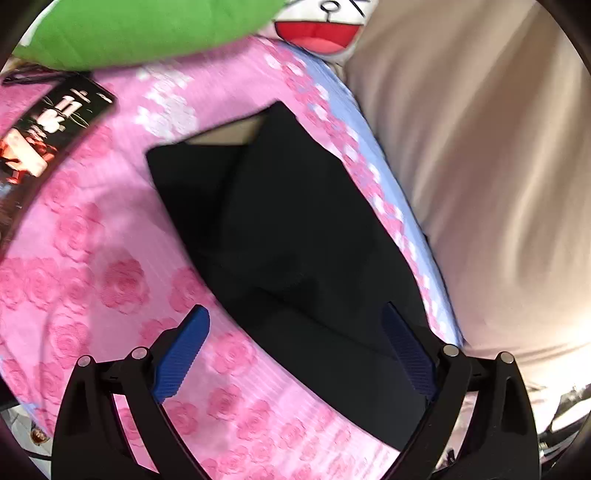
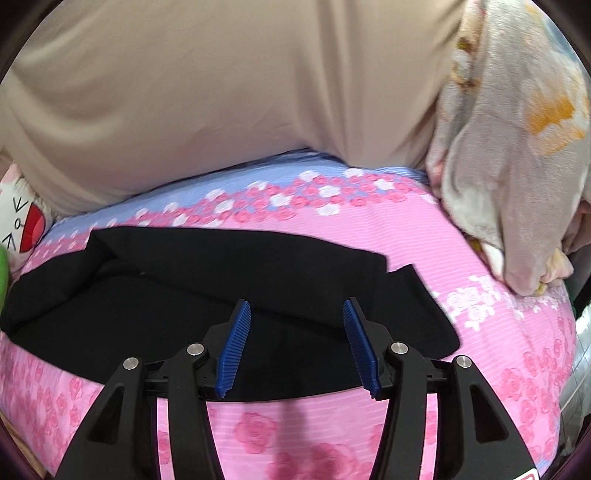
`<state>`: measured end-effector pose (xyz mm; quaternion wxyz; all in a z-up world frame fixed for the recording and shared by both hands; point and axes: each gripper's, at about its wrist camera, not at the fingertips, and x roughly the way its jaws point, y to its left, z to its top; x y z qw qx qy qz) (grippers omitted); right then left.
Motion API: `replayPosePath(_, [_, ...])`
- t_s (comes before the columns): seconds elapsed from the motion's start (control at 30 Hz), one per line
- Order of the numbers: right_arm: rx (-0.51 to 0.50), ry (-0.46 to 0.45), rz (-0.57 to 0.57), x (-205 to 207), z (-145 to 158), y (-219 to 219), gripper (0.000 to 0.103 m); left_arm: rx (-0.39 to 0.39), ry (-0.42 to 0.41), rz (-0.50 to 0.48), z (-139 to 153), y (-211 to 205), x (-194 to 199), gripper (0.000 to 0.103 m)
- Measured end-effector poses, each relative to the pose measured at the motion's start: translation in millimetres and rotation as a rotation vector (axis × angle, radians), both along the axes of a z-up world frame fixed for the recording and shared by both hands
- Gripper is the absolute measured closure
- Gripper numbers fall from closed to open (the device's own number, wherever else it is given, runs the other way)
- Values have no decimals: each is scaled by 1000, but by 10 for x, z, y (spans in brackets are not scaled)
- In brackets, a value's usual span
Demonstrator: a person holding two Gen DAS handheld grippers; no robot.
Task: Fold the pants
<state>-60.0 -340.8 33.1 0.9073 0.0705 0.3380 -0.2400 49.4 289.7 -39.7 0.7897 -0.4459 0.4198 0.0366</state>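
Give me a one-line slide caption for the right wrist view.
Open right gripper hovers over partly folded black pants on a pink rose-print bedsheet.

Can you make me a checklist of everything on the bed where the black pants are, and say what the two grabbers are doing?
Surface: pink rose-print bedsheet with a blue band along the far edge.
Job's things: black pants lying on the sheet, partly folded over themselves.
Clutter: green cushion, cartoon-face plush, dark printed packet, floral blanket, large beige pillow.
Grippers: left gripper jaws open over the pants; right gripper jaws open over the pants; neither holds cloth.
Cables: nothing seen.
Surroundings: mostly hidden.
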Motion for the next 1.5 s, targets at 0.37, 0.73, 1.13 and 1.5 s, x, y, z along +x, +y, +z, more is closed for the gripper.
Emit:
replayPosePath(0.37, [56, 22, 58, 138, -254, 262, 51, -14, 33, -58, -89, 157, 724, 94])
replayPosePath(0.73, [152, 13, -75, -83, -391, -306, 40, 361, 226, -130, -164, 328, 675, 89])
replayPosePath(1.13, [330, -54, -103, 310, -268, -1119, 94, 453, 257, -83, -65, 229, 754, 88])
replayPosePath(1.5, [280, 84, -201, -271, -607, -1552, 92, 521, 298, -92, -173, 112, 820, 87])
